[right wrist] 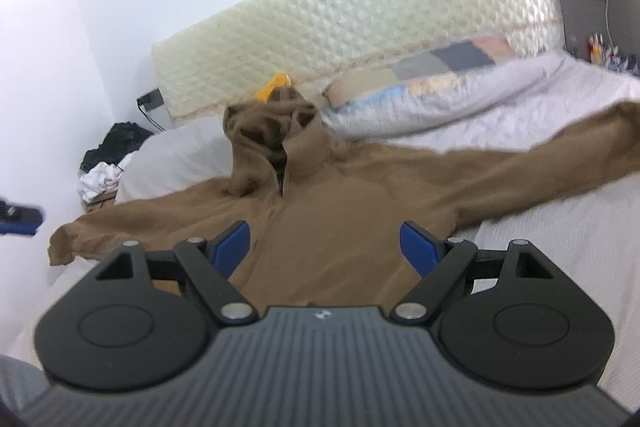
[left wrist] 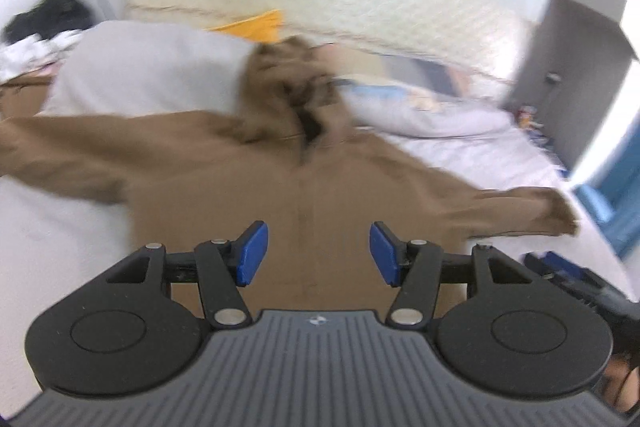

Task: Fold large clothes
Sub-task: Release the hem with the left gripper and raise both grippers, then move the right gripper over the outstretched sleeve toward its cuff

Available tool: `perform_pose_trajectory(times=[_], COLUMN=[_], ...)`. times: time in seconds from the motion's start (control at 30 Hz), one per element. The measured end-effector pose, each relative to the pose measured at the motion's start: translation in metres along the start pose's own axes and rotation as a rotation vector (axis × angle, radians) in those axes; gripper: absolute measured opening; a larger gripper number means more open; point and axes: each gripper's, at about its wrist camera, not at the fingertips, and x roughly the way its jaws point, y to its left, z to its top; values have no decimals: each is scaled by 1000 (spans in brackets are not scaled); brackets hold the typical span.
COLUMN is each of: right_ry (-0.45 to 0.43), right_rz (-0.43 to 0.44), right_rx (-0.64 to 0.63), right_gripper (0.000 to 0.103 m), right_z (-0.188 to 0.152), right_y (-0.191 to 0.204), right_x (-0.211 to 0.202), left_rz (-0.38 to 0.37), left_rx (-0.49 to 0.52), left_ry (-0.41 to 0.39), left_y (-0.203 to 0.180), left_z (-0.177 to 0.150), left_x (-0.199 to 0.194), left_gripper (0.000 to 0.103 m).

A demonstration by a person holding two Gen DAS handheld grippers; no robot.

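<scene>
A brown hoodie (left wrist: 304,195) lies spread out front-up on the white bed (left wrist: 52,247), both sleeves stretched sideways and the hood crumpled toward the headboard. My left gripper (left wrist: 318,253) hovers above the lower chest, open, with nothing between its blue pads (left wrist: 252,253). The view is blurred by motion. In the right wrist view the same hoodie (right wrist: 340,227) fills the middle. My right gripper (right wrist: 326,247) stands open wide over the torso, its pads (right wrist: 420,247) clear of the cloth. The right sleeve (right wrist: 540,167) reaches far right, and the left cuff (right wrist: 64,243) lies at the left.
A cream quilted headboard (right wrist: 360,23) backs the bed. A white pillow (right wrist: 180,155) and a patchwork pillow (right wrist: 440,75) lie behind the hood, with a yellow item (right wrist: 274,87) between them. Dark and white clothes (right wrist: 108,155) are piled at the far left. A grey cabinet (left wrist: 568,59) stands right.
</scene>
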Motion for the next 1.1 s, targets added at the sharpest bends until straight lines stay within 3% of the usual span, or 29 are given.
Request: perform_pose_trajectory(times=[0.27,0.5,0.73,0.93,1.1], right_ry=[-35,-72,-67,-83,-60], right_rz=[-69,-107,-129,-94,-96], right_rx=[-39,-20,17,46,74], right_gripper=[84,84,84,84,84], right_z=[29,37,22,6,-9], right_y=[-11,-21,-36,-47,-56], right_x=[-31,-48,-49,-44,-27], left_rz=[-134,-207,-258,-195,-123], left_rx=[47,31,16,85,152], left_ry=[-32,-29,4,15,-42], left_y=[-102,-154,-151,-131,-113], left_z=[46,58,9,-55,-86], left_x=[-7,-16,14,60,86], left_gripper=[62,62,62,62,63])
